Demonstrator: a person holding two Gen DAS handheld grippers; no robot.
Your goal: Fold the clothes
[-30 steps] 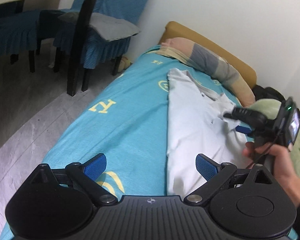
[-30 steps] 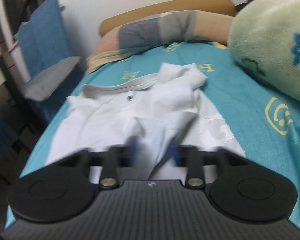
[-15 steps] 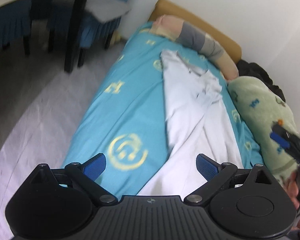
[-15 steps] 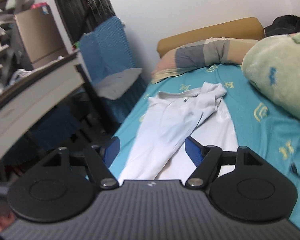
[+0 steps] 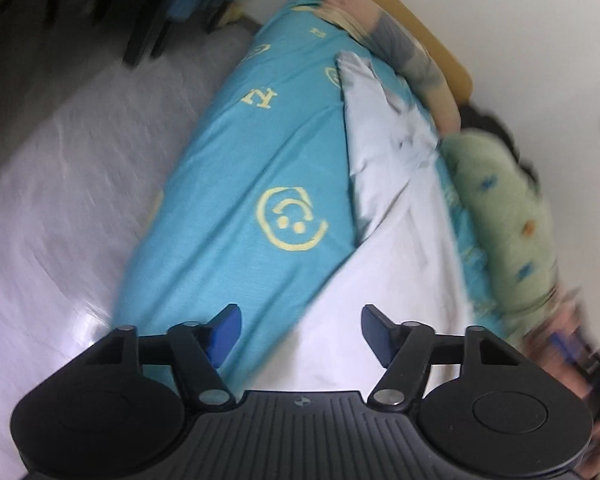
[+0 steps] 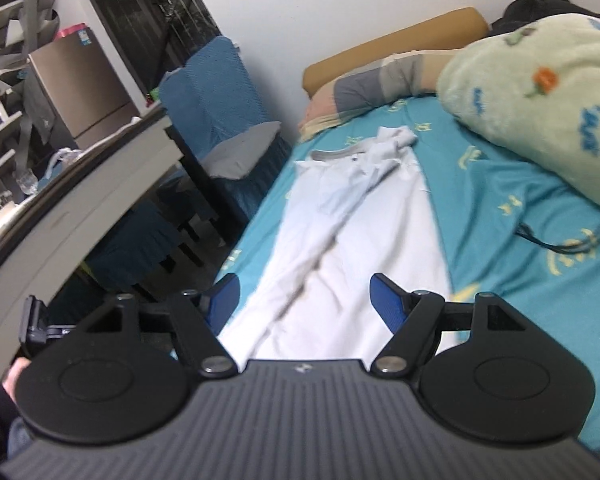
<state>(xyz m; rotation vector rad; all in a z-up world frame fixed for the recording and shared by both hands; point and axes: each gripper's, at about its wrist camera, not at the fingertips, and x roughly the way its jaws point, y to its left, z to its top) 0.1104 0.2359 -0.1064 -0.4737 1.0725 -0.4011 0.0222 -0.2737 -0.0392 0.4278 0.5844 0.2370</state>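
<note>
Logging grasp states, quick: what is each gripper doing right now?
Left gripper: open, holding nothing, above the white shirt.
Right gripper: open, holding nothing, above the shirt.

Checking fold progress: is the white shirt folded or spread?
Partly folded: the white shirt lies long, sides and sleeves turned inward.

A bed with a turquoise sheet point(image 6: 512, 184) printed with yellow smiley faces and letters fills the centre and right of both views. At its far end a tan headboard point(image 6: 396, 46) meets a plain white wall point(image 6: 300, 4), with a striped pillow point(image 6: 376, 86) lying against it. A pale green plush blanket point(image 6: 540, 92) sits at the upper right of the right wrist view. At the left stand a chair with a blue cover point(image 6: 220, 92) and a white-edged table point(image 6: 80, 196); a cardboard box point(image 6: 80, 88) sits in the upper left. Grey floor point(image 5: 60, 184) fills the left of the left wrist view.
</note>
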